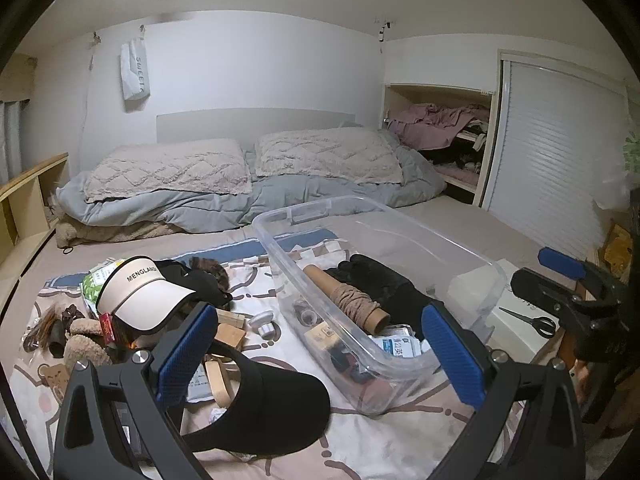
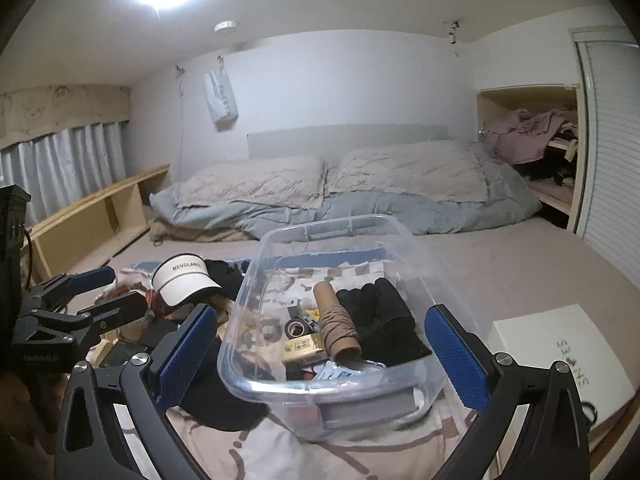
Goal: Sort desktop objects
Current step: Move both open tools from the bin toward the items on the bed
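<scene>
A clear plastic bin sits on a patterned cloth on the bed. It holds a cardboard tube wound with cord, black gloves, tape and small packets. Left of it lie a white visor, a black visor, wooden blocks and fuzzy items. My left gripper is open and empty above the black visor and the bin's near corner. My right gripper is open and empty at the bin's near rim.
A white shoe box with scissors on it stands right of the bin. Pillows and a grey duvet lie at the bed's head. A wooden shelf runs along the left; a wardrobe nook is at right.
</scene>
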Demonstrator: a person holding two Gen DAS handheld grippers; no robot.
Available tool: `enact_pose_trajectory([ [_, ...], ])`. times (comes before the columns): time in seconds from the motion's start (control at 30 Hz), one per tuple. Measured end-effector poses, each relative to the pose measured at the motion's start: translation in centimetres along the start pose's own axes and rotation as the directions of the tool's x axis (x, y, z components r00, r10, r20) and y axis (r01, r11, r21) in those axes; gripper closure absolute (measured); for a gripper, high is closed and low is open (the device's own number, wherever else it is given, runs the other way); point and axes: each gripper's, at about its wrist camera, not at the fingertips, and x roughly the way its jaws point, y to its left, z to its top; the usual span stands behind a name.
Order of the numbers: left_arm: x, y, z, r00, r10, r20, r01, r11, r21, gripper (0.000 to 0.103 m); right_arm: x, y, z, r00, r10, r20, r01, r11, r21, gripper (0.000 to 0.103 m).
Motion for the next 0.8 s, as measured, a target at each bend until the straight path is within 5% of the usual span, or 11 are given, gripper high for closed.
enact_pose_trajectory([
  [0.27, -1.3, 0.0, -1.3, 1.000, 0.009, 0.028, -0.009, 1.000, 0.003, 0.000, -2.0, 0.0, -1.9, 0.993, -0.020, 0.117, 0.022, 1.000, -0.011, 0.000],
  [0.8, -3.1, 1.6, -3.6, 0.995, 0.059, 0.086, -0.058, 0.998, -0.016, 0.000, -1.8, 0.8, -4.7, 0.989, -0.014, 0.147, 0.011, 1.000, 0.019, 0.000],
])
